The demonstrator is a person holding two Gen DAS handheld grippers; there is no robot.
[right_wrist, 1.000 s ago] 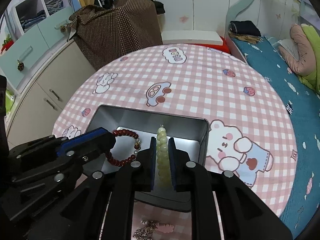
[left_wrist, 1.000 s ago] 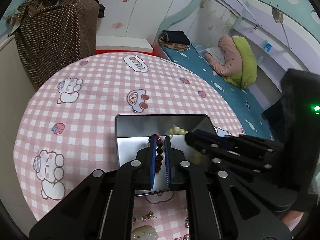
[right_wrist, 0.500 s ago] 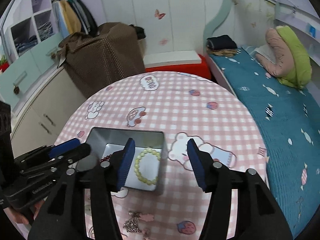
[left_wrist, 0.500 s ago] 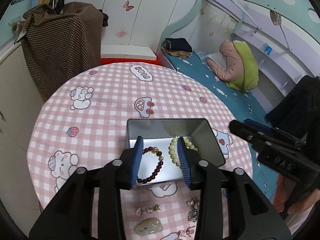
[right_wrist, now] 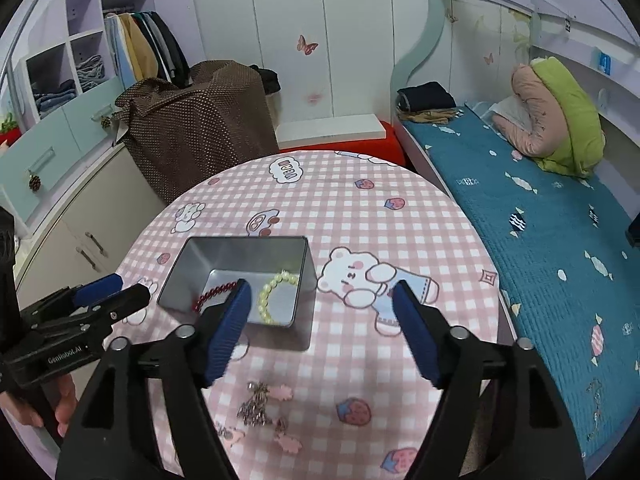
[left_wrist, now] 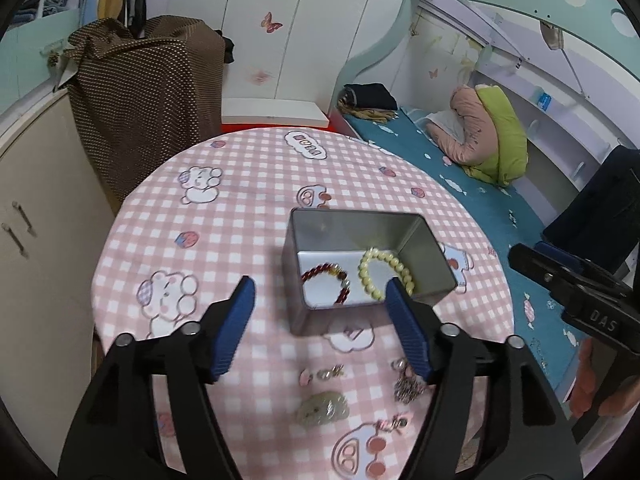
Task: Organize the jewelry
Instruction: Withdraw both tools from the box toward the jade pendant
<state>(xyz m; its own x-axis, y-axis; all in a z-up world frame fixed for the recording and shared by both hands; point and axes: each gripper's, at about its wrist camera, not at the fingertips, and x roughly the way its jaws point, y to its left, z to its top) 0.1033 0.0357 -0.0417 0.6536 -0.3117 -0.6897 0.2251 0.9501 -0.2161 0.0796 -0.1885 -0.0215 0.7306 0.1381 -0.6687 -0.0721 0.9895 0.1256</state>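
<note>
With the red bracelet and the pale bracelet lying side by side in the tin, the drop-off step looks finished. The left gripper and right gripper hang above the table, jaws opening, nothing between them. Next, I judge, comes a reach down to the small pieces near the tin's front.

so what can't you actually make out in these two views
- Left wrist view: small pieces near the green stone are blurred; type unclear.
- Left wrist view: silver cluster partly behind the left gripper finger.
- Right wrist view: red bracelet in the tin partly hidden by the right gripper finger.
</note>
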